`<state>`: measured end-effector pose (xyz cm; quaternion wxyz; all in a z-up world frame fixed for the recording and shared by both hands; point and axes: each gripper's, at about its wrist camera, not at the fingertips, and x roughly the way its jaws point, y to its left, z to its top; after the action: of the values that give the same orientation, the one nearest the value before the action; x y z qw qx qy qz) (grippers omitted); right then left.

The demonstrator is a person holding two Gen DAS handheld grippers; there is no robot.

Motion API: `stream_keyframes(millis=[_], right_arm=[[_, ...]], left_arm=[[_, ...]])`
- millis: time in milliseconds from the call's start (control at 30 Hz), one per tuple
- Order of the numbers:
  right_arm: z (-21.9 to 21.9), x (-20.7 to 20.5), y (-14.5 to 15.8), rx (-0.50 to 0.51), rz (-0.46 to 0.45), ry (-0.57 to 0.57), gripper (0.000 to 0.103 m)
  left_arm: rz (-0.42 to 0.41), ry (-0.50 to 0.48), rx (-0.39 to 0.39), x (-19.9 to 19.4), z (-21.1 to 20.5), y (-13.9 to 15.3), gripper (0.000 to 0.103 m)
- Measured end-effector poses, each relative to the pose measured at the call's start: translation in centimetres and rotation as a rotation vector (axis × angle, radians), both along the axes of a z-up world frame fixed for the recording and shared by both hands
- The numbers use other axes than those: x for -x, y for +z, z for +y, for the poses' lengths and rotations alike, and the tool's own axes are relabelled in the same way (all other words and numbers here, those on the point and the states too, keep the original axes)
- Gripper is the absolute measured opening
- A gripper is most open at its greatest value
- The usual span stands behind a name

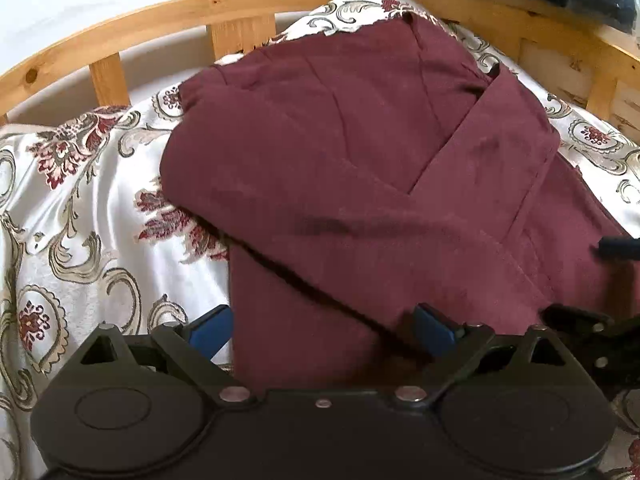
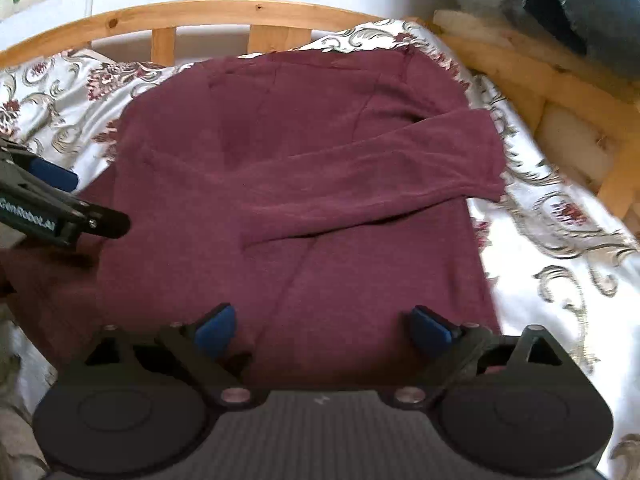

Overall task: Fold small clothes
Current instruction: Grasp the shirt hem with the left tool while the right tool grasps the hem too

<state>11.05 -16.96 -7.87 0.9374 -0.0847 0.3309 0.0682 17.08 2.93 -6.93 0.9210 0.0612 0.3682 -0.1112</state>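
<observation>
A maroon long-sleeved top [image 1: 360, 184] lies on the patterned bedspread [image 1: 80, 216], with one sleeve folded across its body [image 2: 376, 184]. My left gripper [image 1: 324, 330] is open, its blue pads wide apart over the garment's near left edge. My right gripper [image 2: 324, 330] is open too, its blue pads spread over the garment's near hem. Neither holds cloth. The left gripper also shows at the left edge of the right wrist view [image 2: 60, 208]; part of the right gripper shows at the right edge of the left wrist view [image 1: 592, 332].
A curved wooden bed rail [image 1: 168, 28] runs along the far side, with a white wall behind. A wooden frame [image 2: 540, 80] and a dark blue bundle [image 2: 560, 4] stand at the right. The bedspread lies wrinkled around the garment.
</observation>
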Motion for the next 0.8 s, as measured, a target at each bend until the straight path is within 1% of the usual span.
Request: stream_keyframes(millis=[100, 167, 267, 367, 433, 500, 567, 667, 800], right_arm=[[-1.2, 0.9, 0.3, -0.007, -0.011, -0.014, 0.099], [-2.1, 1.8, 0.7, -0.017, -0.038, -0.028, 0.1], [-3.2, 3.5, 1.3, -0.007, -0.064, -0.028, 0.102], [-4.3, 5.1, 1.7, 0.009, -0.063, 0.007, 0.103], [-4.9, 6.3, 1.9, 0.02, -0.064, 0.035, 0.103], [-5.4, 7.3, 2.2, 0.04, -0.069, 0.067, 0.103], [-5.8, 8.3, 2.4, 0.073, -0.081, 0.104, 0.103], [-6.3, 9.4, 2.6, 0.131, -0.082, 0.15, 0.103], [-6.1, 10.2, 2.0, 0.227, -0.083, 0.172, 0.103]], left_arm=[[0.027, -0.031, 0.081, -0.2, 0.5, 0.2, 0.101], [0.045, -0.047, 0.11, -0.4, 0.7, 0.3, 0.102], [0.068, -0.053, 0.101, -0.6, 1.0, 0.5, 0.102], [0.031, -0.061, 0.074, -0.1, 1.6, 1.9, 0.102], [-0.04, -0.078, 0.032, 1.0, 1.8, 3.3, 0.102], [-0.11, -0.098, -0.028, 2.2, 1.6, 4.7, 0.102], [-0.153, -0.133, -0.093, 3.7, 1.1, 5.8, 0.102], [-0.176, -0.208, -0.163, 6.4, 0.4, 6.7, 0.102], [-0.165, -0.322, -0.307, 9.8, -0.6, 7.1, 0.102]])
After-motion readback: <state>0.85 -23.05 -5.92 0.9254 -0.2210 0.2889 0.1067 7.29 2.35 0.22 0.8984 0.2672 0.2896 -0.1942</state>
